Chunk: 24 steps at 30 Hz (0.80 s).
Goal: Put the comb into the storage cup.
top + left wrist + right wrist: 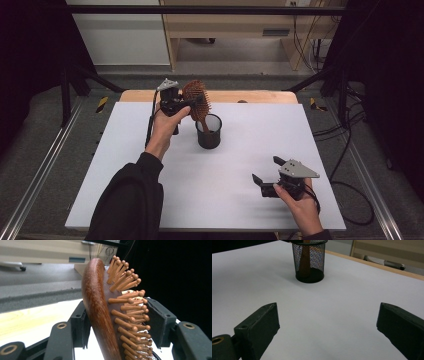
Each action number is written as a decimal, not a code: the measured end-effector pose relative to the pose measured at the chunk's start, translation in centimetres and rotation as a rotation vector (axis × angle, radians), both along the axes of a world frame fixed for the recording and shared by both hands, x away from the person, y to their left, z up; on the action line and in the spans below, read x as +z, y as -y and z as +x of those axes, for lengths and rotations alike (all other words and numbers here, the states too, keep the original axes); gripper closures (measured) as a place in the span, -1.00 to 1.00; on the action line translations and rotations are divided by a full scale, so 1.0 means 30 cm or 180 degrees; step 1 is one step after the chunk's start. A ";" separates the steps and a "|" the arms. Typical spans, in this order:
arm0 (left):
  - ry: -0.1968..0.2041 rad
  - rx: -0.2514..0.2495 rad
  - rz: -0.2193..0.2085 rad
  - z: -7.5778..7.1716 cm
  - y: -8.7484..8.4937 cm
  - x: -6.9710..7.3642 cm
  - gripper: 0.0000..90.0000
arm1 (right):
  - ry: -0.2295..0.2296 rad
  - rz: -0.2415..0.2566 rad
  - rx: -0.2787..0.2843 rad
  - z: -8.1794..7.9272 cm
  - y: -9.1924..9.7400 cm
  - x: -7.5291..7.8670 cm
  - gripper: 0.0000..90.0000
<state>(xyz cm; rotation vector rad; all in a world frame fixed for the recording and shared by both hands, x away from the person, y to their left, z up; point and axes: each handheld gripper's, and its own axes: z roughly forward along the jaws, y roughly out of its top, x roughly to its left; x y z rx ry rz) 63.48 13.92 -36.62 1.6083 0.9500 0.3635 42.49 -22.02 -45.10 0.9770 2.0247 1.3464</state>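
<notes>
Hairbrush (196, 99) stood with its handle down in the black mesh cup (209, 132) on the counter (240, 165); the fingers of the left gripper (181, 104) were spread around its head, apparently not pressing. Release seemed the step in hand; next, the left gripper should back away without tipping the cup. The right gripper (264, 176) rested spread and empty, well apart.

Looks like a lab recording rig to me. Black curtains (30, 45) hang on both sides, metal rails (40, 165) run along the floor, and loose cables (350, 150) trail beside the white worktop (240, 165).
</notes>
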 end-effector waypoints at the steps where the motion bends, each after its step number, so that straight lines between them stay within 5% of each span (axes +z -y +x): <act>1: 0.0030 0.0000 0.0012 -0.001 0.003 -0.001 -0.07 | 0.0002 -0.0001 0.0002 0.000 0.000 0.000 -0.89; 10: 0.0225 0.0047 0.0142 -0.003 0.015 -0.003 -0.13 | 0.0008 0.0004 0.0004 0.000 0.001 0.001 -0.89; 24: 0.0342 0.0047 0.0189 -0.001 0.019 -0.011 -0.18 | 0.0004 0.0004 0.0013 -0.002 0.000 0.001 -0.90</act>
